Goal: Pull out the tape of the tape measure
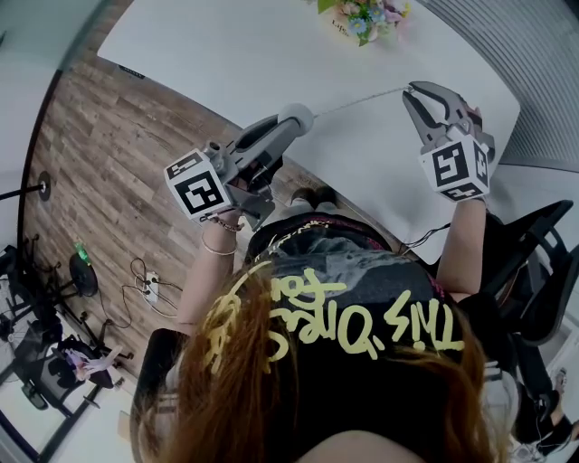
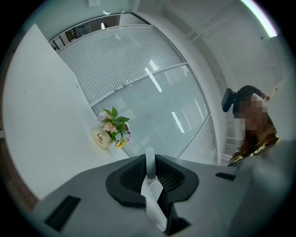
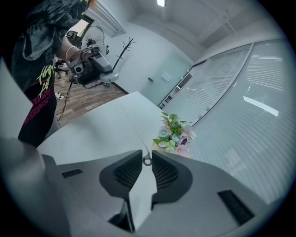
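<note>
Step in hand: the pull itself, partly done by my judgement. The left gripper (image 1: 282, 125) is clenched on the tape measure case (image 1: 297, 116), a small round pale body held out by the near edge of the table (image 1: 226, 54). The right gripper (image 1: 412, 90) is pinched tight on the end ring (image 3: 147, 161) of the tape (image 1: 362, 99), and the ring sits right at the pad tips. Btwn the two the tape runs as a thin taut line above the table, w/ the grippers well apart.

Next move, as I read it: draw the right gripper further off along the tape's own line while the left gripper holds the case firm. The hold on the ring is at the very tips, so a sideways tug could slip it.

Hard to make out: the left gripper view shows only a narrow white edge btwn the pads, probably the case rim, but I can't confirm. Tape markings are too fine to read. How much tape is left inside is hidden. The flower pot (image 1: 366, 16) at the table's far side is cut off in the head view.
</note>
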Demonstrator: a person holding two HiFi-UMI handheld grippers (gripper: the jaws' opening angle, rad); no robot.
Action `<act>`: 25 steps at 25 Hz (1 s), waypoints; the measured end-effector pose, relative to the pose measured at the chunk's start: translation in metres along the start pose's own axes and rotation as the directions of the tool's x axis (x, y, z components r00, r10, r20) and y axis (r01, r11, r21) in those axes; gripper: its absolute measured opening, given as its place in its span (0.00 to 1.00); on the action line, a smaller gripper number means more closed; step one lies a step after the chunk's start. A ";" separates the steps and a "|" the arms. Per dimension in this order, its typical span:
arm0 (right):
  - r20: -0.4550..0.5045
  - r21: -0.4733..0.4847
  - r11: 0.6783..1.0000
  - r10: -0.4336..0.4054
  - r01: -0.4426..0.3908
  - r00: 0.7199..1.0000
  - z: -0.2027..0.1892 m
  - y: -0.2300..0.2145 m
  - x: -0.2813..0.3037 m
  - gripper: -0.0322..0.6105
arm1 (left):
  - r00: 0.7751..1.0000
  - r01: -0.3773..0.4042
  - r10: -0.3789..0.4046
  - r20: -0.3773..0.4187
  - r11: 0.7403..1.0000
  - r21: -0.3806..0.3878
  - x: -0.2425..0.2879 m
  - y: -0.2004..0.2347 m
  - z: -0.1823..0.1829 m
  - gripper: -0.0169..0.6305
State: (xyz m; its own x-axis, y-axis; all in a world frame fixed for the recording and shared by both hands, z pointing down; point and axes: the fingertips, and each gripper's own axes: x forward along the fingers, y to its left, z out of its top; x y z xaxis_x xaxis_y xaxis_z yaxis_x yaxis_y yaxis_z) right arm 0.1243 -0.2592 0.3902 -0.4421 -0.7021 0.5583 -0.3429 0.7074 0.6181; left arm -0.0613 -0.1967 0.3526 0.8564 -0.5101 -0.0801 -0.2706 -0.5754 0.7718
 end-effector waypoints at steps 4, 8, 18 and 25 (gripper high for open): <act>-0.016 0.009 1.000 -0.014 0.014 1.000 -0.005 -0.004 -0.003 0.16 | 1.000 -0.001 0.001 0.000 1.000 0.001 -0.001 0.000 0.000 0.11; -0.010 0.009 1.000 -0.021 0.021 1.000 -0.005 -0.006 -0.003 0.16 | 1.000 0.002 -0.002 -0.005 1.000 0.003 -0.001 -0.001 -0.001 0.11; -0.009 0.017 0.998 -0.052 0.052 0.999 -0.015 -0.017 -0.007 0.16 | 1.000 0.000 0.000 -0.009 1.000 0.015 -0.002 -0.002 0.002 0.11; -0.052 0.036 0.996 -0.078 0.080 0.996 -0.028 -0.025 -0.012 0.16 | 1.000 0.001 0.000 -0.020 0.999 0.036 -0.004 -0.002 0.005 0.11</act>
State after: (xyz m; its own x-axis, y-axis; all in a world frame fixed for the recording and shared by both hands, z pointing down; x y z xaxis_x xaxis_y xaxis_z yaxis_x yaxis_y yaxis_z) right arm 0.1616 -0.2705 0.3839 -0.3702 -0.7584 0.5365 -0.4068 0.6516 0.6403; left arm -0.0664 -0.1963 0.3483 0.8649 -0.4974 -0.0674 -0.2857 -0.5982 0.7486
